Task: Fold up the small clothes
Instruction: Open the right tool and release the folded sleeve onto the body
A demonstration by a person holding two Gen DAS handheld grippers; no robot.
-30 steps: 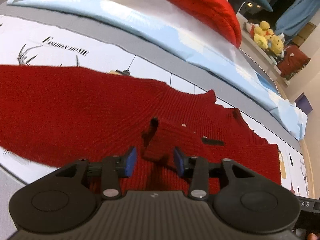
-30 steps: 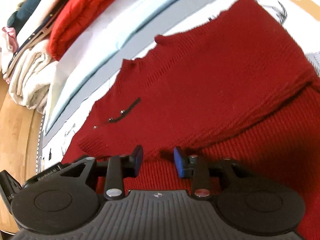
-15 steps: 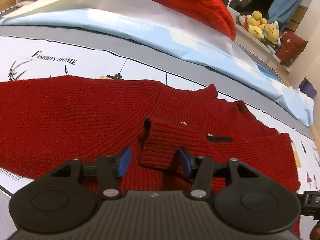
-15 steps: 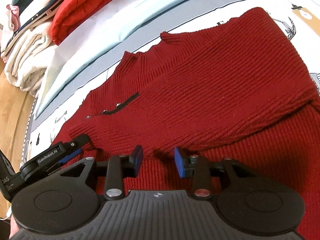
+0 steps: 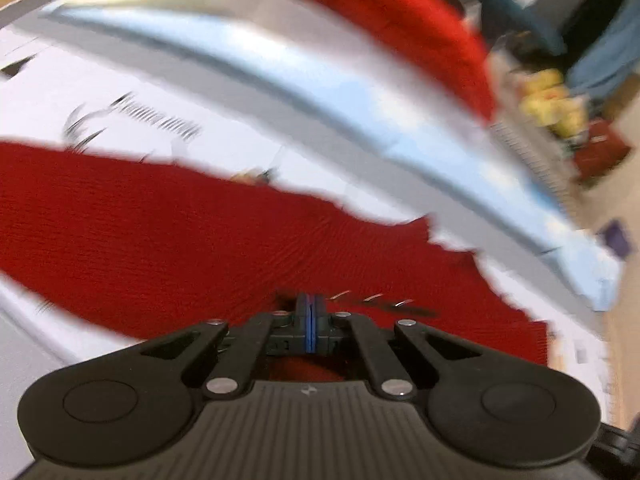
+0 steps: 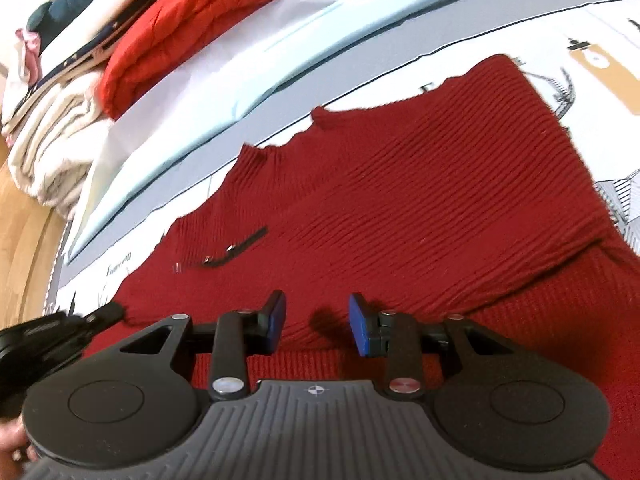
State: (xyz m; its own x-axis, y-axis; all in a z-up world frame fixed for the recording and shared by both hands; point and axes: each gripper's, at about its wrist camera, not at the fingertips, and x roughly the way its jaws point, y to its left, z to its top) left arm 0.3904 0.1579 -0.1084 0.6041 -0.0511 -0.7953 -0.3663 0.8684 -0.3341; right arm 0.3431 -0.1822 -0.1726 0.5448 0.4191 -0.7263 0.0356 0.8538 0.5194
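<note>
Our left gripper (image 5: 311, 312) has its blue pads pressed together, apparently pinching the dark red ribbed knit sweater (image 6: 400, 208) spread on the printed white bedsheet (image 6: 600, 20), while our right gripper (image 6: 316, 322) hovers with jaws apart over a folded edge. If the left pinch is shallow, we judge the knit could slip. No containers show.

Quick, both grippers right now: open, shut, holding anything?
Left gripper: jaws shut; whether they pinch the red sweater cannot be told.
Right gripper: jaws open, holding nothing, over the sweater.
</note>
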